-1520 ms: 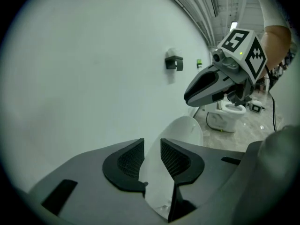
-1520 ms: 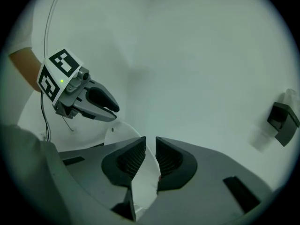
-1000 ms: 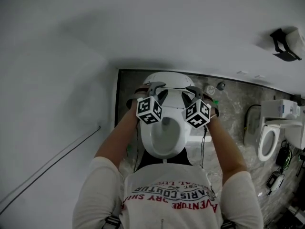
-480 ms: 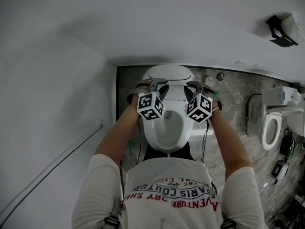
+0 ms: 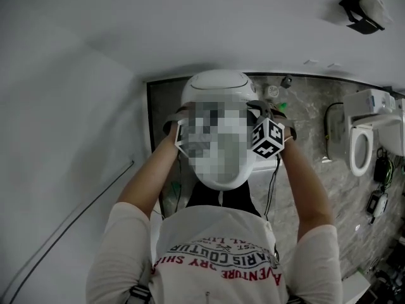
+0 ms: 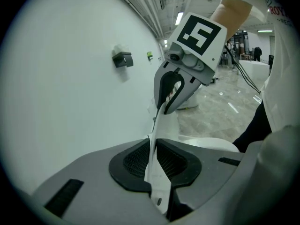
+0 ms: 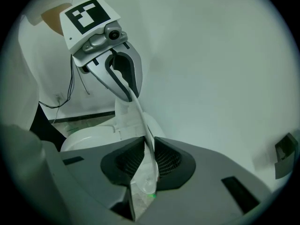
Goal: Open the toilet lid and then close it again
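White toilet lid (image 6: 158, 125) is pinched on both sides: left gripper (image 6: 152, 162) jaws closing on it, right gripper (image 7: 149, 162) jaws gripping.

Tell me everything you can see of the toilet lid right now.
The toilet lid is white, thin and smooth, plastic by its look, with a gently curved rim. It is lifted off the toilet bowl and tilted; both gripper views see it edge-on. The left gripper has the rim between its pads, its jaws closing on it; the right gripper is clamped on the rim further along. Nothing else visibly touches it. Its hinge is out of sight.
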{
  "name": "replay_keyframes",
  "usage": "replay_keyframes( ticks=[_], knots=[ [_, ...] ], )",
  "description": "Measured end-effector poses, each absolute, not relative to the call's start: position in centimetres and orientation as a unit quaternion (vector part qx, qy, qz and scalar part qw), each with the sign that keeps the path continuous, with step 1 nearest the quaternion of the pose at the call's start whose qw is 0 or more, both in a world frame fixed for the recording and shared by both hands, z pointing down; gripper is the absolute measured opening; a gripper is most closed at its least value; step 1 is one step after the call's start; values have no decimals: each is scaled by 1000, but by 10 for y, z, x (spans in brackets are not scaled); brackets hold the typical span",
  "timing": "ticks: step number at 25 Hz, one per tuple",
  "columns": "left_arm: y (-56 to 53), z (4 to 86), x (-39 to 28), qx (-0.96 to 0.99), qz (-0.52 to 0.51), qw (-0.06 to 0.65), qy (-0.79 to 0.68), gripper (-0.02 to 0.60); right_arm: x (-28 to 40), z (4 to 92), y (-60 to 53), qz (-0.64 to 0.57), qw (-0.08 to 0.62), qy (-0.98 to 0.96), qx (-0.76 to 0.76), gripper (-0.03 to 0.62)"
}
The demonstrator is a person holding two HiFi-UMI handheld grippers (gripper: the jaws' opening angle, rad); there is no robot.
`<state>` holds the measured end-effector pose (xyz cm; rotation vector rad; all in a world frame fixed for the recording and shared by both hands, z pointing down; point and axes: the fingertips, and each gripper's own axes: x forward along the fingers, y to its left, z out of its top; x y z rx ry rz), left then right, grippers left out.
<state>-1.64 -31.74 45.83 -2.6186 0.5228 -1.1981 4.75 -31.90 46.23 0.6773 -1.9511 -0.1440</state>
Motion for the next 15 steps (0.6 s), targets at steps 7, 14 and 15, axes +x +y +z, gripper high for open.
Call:
replay_keyframes(
  ticks=[7,14,15],
  knots=[
    [-285,460,-16,-895,-395,102,179,51,48,464,-287,-59,507,-814,278,52],
    [-234,468,-16,-890,-402,95,194,51,47,472,-234,-66,508,-820,253,51],
    [-227,469,-16,-889,-403,92,199,52,47,473,-227,-68,508,-822,249,51]
  ],
)
